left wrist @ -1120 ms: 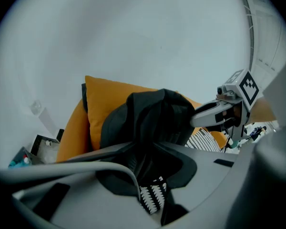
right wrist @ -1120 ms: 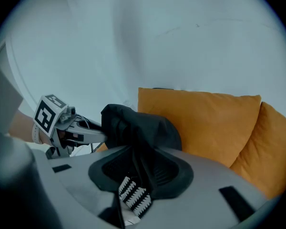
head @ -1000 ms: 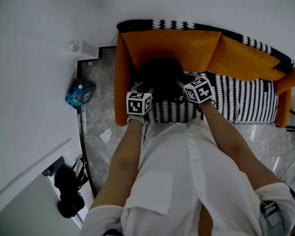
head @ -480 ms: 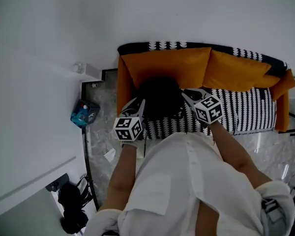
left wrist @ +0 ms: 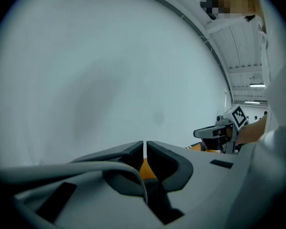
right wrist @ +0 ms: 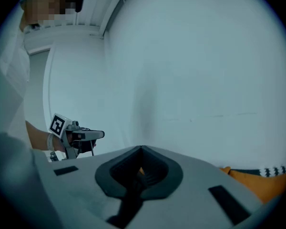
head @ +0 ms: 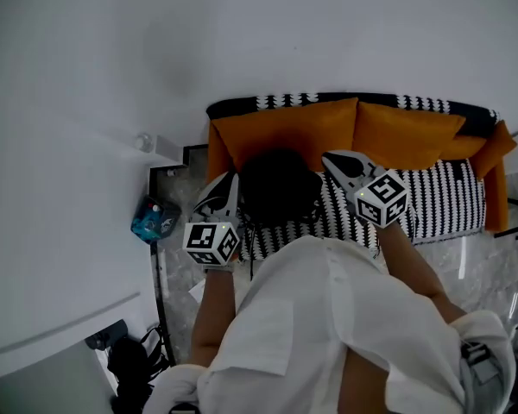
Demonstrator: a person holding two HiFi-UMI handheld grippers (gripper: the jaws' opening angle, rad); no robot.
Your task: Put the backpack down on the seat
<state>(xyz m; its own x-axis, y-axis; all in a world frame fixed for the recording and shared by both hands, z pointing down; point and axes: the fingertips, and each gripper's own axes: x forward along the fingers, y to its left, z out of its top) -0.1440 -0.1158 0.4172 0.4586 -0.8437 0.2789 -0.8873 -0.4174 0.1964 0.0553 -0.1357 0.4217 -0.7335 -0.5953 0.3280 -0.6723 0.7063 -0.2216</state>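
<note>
The black backpack (head: 279,188) rests on the black-and-white patterned seat (head: 432,201) at the sofa's left end, leaning against an orange back cushion (head: 285,132). Neither gripper touches it. My left gripper (head: 228,178) hovers just left of the backpack, shut, with nothing between its jaws (left wrist: 145,145). On the other side, my right gripper (head: 331,157) is raised beside the backpack's right, also shut and empty (right wrist: 142,150). Both gripper views face the white wall. Each gripper shows in the other's view: the right gripper (left wrist: 214,131) and the left gripper (right wrist: 81,135).
A second orange cushion (head: 406,132) stands at the sofa's right. On the marble floor to the left lie a blue packet (head: 153,218) and a black bag (head: 131,365). The white wall rises behind the sofa. My white shirt fills the lower head view.
Both grippers have drawn back from the backpack, apart and toward me. The backpack stays on the seat, free of both.
</note>
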